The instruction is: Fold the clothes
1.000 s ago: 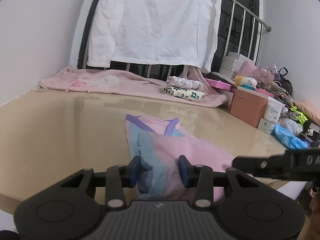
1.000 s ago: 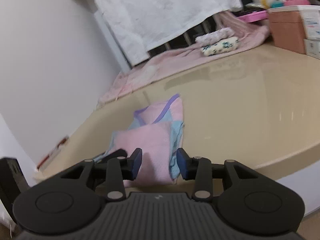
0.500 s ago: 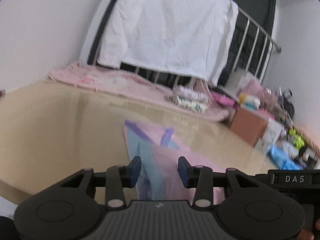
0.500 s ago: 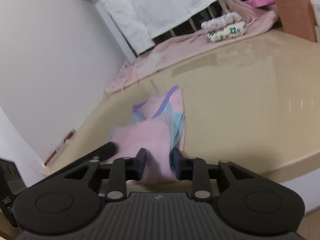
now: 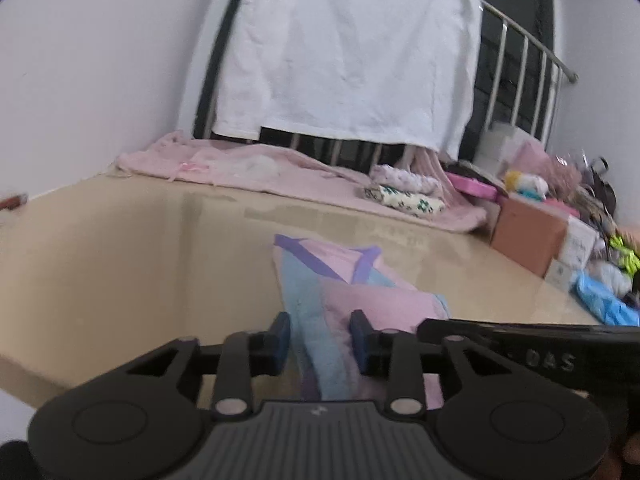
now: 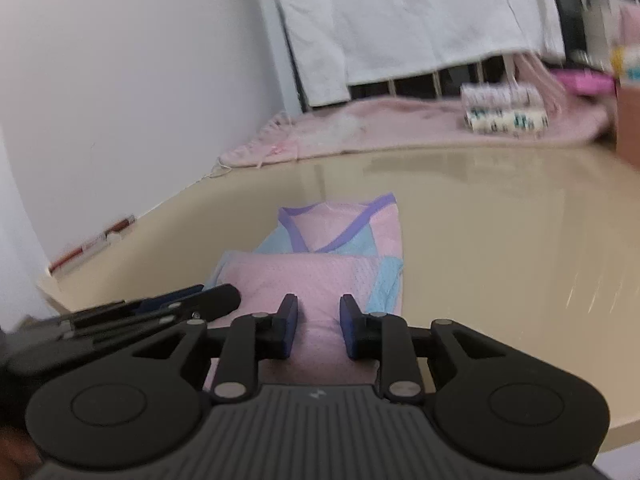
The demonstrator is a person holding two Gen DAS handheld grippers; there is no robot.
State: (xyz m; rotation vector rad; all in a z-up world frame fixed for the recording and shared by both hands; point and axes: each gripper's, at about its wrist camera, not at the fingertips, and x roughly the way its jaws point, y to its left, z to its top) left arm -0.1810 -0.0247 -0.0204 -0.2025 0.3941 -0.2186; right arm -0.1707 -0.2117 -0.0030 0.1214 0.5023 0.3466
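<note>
One pink-and-blue mesh garment with purple trim [image 6: 320, 264] lies partly folded on the glossy beige tabletop [image 6: 500, 220]. Left tongs [image 5: 319, 338] and right tongs [image 6: 319, 326] straddle its near fold, both closing, evidently to grip it for the next fold.

The left claw [image 5: 320, 338] is matte black plastic: a ribbed grey-black housing, a round disc recess at 4 and 8 o'clock, two silver pivot screws, and blue pads on its fingertips [image 5: 280, 338]. The right claw [image 6: 319, 330] looks the same, with white letters "DAS" on its side.
</note>
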